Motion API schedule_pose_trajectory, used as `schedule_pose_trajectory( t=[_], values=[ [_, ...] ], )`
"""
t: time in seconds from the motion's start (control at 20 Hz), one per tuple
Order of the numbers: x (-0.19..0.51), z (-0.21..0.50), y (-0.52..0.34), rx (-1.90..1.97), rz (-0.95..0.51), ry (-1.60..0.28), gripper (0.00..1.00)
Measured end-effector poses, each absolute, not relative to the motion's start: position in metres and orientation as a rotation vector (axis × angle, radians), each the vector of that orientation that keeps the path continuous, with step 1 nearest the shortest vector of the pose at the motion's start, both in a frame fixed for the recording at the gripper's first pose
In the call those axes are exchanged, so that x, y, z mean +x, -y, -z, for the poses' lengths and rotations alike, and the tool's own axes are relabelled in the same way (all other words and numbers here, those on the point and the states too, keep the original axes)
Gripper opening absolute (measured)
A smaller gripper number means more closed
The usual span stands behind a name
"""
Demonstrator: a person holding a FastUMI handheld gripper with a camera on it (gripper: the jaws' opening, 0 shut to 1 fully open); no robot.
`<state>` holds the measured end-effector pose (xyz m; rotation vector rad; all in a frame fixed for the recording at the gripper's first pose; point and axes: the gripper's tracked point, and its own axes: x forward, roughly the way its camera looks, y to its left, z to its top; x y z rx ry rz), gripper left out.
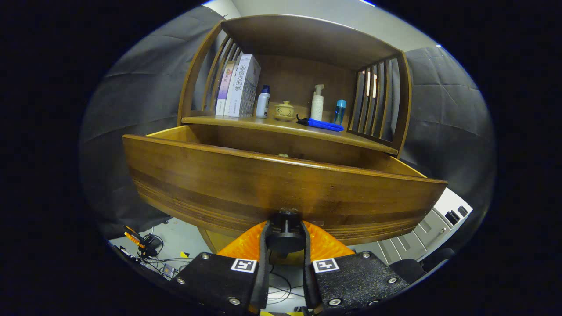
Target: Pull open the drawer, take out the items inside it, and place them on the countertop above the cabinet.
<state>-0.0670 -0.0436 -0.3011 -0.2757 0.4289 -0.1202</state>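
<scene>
The knob [285, 228] at lower centre is clamped by the gripper [284, 239]; the drawer [281, 188] front spans horizontally just above, its interior hidden behind it.

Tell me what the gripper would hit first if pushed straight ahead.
The gripper already has both fingers closed on the knob, so going straight on would press that knob into the drawer front right behind it, likely pushing the drawer back in.
</scene>
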Motion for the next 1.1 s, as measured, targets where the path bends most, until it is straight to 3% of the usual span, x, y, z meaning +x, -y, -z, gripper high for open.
schedule_pose_trajectory(
  t=[0.95,1.1],
  values=[
    [-0.075,0.296,0.042,-0.233,0.152,-0.367,0.33],
    [-0.080,0.277,0.027,-0.195,0.094,-0.305,0.56]
  ],
)
